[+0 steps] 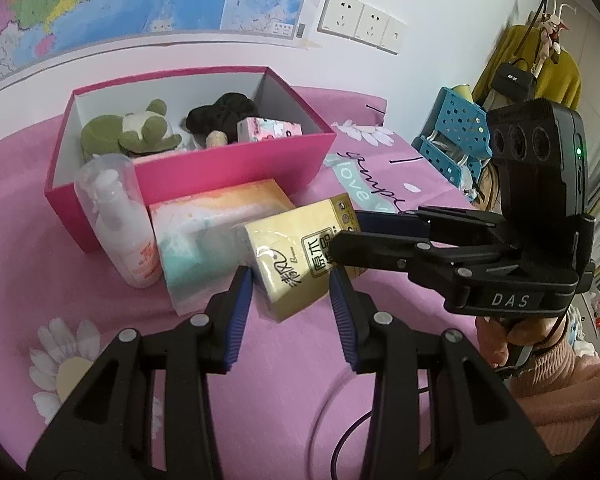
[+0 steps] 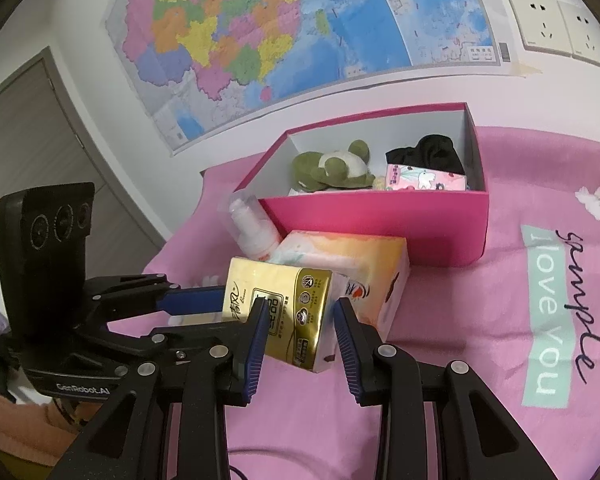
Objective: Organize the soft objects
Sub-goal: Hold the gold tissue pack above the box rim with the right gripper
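Observation:
A yellow tissue pack (image 1: pixel 300 256) (image 2: pixel 284 308) lies on the pink sheet against a larger pastel tissue pack (image 1: pixel 216 232) (image 2: pixel 360 272). My left gripper (image 1: pixel 290 292) is open, its fingers on either side of the yellow pack's near end. My right gripper (image 2: pixel 300 320) is open too, its fingers around the pack's other end; it also shows in the left wrist view (image 1: pixel 352 228). Behind stands a magenta box (image 1: pixel 236 168) (image 2: pixel 380 220) holding a green plush (image 1: pixel 136 128) (image 2: pixel 332 168), black cloth (image 1: pixel 224 114) (image 2: pixel 424 154) and a small pink tissue pack (image 1: pixel 268 128) (image 2: pixel 424 178).
A white pump bottle (image 1: pixel 120 216) (image 2: pixel 252 228) stands beside the box's left front corner. A blue perforated rack (image 1: pixel 456 132) and yellow clothing on a stand are off the bed's right side. A map covers the wall (image 2: pixel 280 32) behind.

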Tool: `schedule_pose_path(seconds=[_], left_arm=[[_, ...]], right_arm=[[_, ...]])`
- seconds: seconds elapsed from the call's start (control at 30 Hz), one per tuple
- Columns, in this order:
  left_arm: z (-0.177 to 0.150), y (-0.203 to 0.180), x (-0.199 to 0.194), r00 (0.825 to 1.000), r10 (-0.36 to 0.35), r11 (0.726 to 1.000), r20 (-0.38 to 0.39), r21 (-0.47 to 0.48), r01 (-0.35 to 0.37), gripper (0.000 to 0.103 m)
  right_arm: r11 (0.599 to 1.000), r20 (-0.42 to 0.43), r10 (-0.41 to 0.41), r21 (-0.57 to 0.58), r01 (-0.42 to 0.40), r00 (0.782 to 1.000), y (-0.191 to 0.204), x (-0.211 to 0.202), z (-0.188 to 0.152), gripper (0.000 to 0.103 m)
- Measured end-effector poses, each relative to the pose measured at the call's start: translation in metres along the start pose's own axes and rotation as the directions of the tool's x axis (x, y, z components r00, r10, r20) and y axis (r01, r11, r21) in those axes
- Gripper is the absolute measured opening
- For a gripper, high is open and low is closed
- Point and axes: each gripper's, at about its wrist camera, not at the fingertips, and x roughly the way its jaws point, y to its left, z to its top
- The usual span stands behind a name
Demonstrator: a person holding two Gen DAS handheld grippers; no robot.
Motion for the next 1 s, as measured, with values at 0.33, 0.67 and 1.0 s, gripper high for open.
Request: schedule_pose_path(seconds=[0.33, 0.67, 1.0], left_arm=[[0.012, 0.003, 0.001, 1.000, -0.006, 1.000, 0.015, 0.000, 0.006, 0.042], [0.023, 0.007, 0.004, 1.000, -0.002, 1.000, 0.027, 0.004, 0.002, 0.042], [0.034, 0.009, 0.006, 0.999, 0.006, 1.000, 0.039, 0.012, -0.007, 0.042]], right_arm=[[1.000, 0.020, -0.006, -0.004, 0.006, 1.000, -0.001, -0.001, 0.010, 0.035], [1.000, 0.026, -0.009, -0.003, 0.009, 1.000, -0.006, 0.003, 0.018, 0.035], [1.000, 0.040, -0.009, -0.003, 0.010, 0.999, -0.012, 0.006, 0.028, 0.035]])
